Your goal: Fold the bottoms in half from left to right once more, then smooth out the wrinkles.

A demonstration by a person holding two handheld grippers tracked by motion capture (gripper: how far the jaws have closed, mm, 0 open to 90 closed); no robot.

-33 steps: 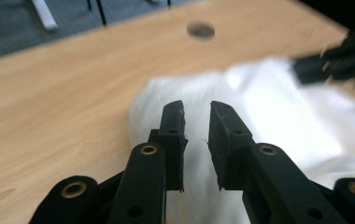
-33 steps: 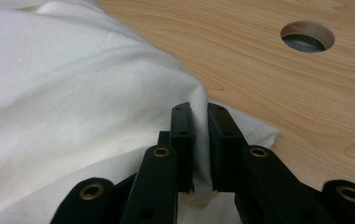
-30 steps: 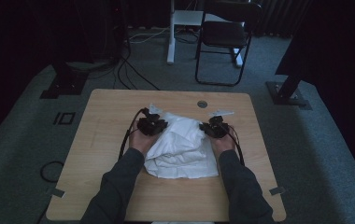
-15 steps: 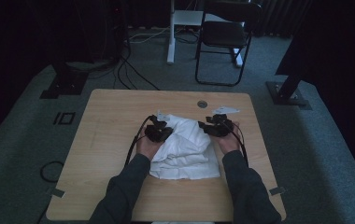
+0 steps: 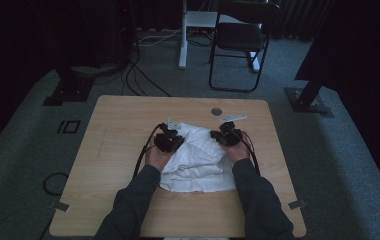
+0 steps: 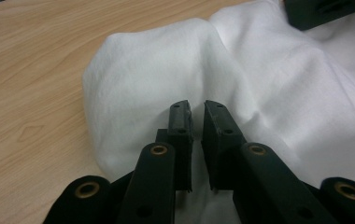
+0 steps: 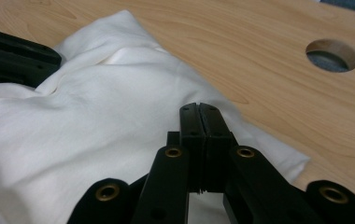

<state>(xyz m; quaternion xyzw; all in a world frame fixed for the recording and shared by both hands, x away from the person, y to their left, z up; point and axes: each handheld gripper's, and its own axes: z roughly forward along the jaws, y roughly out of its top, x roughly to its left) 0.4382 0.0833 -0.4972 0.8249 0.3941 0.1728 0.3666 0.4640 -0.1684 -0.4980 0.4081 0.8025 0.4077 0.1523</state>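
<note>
A crumpled white cloth point(image 5: 198, 162) lies in the middle of the wooden table point(image 5: 113, 155). My left gripper point(image 5: 177, 137) is at the cloth's far left corner. In the left gripper view its jaws point(image 6: 198, 113) stand a narrow gap apart with cloth between them, and a puffed fold of cloth point(image 6: 143, 79) rises just ahead. My right gripper point(image 5: 219, 135) rests on the cloth's far right part. Its jaws point(image 7: 199, 114) are pressed fully together above the flat cloth point(image 7: 96, 121), with nothing seen between the tips.
A round cable hole point(image 5: 216, 111) sits in the table just beyond the cloth, also close ahead of the right gripper as the hole point(image 7: 332, 55). Bare wood surrounds the cloth. A black chair point(image 5: 240, 40) and stand bases are on the carpet beyond the table.
My left gripper has moved right and slightly nearer, drawing the cloth's left corner inward and bunching it. The right gripper has hardly shifted.
</note>
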